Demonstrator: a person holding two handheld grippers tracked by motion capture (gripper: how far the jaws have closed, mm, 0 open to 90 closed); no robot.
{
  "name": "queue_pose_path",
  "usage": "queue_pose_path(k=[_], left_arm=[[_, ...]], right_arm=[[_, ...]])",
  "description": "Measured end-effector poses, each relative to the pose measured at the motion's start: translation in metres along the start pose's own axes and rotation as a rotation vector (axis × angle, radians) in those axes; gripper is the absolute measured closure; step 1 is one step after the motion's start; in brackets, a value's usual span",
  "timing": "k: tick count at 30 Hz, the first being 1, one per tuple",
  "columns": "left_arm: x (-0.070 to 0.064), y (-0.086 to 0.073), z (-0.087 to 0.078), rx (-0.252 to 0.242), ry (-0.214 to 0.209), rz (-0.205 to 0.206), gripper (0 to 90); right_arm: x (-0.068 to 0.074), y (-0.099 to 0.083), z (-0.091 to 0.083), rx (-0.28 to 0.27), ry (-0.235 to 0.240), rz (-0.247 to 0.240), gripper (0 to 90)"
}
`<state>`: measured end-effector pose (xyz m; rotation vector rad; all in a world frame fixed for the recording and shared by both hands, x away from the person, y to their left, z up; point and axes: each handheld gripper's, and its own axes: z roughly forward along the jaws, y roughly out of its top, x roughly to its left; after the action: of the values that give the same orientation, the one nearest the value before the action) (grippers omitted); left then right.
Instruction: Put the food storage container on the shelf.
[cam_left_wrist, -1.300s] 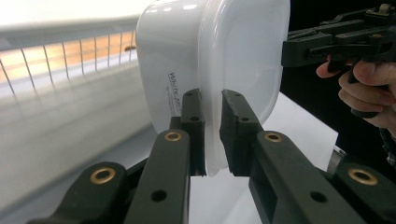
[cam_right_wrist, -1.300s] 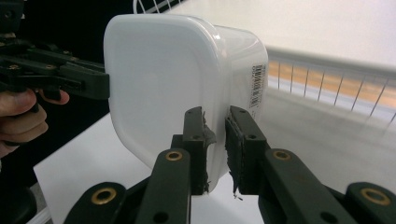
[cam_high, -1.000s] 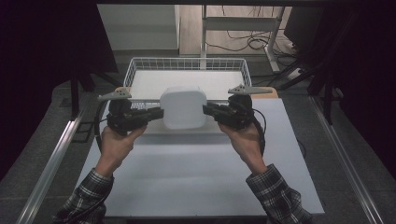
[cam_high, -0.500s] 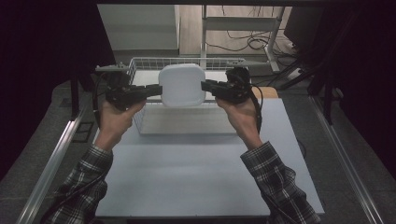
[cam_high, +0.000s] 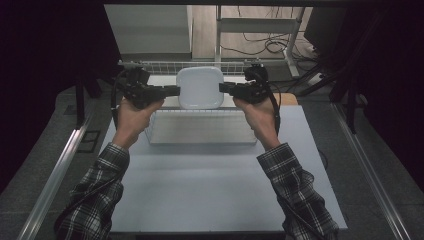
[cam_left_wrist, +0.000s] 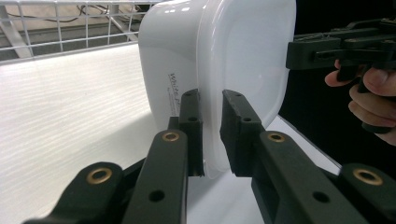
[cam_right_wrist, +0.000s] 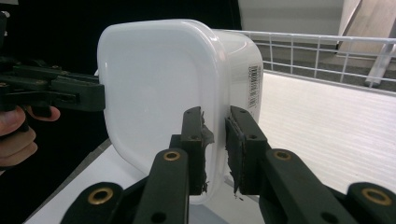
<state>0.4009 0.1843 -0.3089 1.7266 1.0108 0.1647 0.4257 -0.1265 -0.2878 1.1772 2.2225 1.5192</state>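
A white plastic container (cam_high: 200, 88) with a rounded square lid hangs in the air over a white wire basket (cam_high: 200, 132), tilted so its lid faces me. My left gripper (cam_high: 172, 90) is shut on the container's left rim (cam_left_wrist: 211, 154), one jaw on each side of the lip. My right gripper (cam_high: 224, 88) is shut on the opposite rim (cam_right_wrist: 215, 154). Printed text shows on the container's side (cam_left_wrist: 175, 91) in the left gripper view. A barcode label (cam_right_wrist: 253, 86) shows in the right gripper view.
The wire basket (cam_high: 165, 65) has a white ribbed floor (cam_right_wrist: 327, 121) and mesh walls. It stands at the far end of a pale table (cam_high: 200, 190). Metal rails (cam_high: 57, 170) run along both sides. Cables and a shelf frame (cam_high: 260, 30) lie beyond the basket.
Both grippers have carried the container up and away from me, over the basket. It has tipped from lying flat towards standing on edge.
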Motion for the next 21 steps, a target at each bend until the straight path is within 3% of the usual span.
queue_pose_path(k=[9,21], left_arm=[[0.002,0.001,0.009,-0.009,-0.010,-0.024,69.2],[0.004,0.006,0.017,-0.017,-0.004,-0.030,57.9]], right_arm=[[-0.008,-0.001,0.004,0.010,-0.001,0.031,75.0],[-0.009,0.005,0.014,0.002,-0.015,0.036,62.3]])
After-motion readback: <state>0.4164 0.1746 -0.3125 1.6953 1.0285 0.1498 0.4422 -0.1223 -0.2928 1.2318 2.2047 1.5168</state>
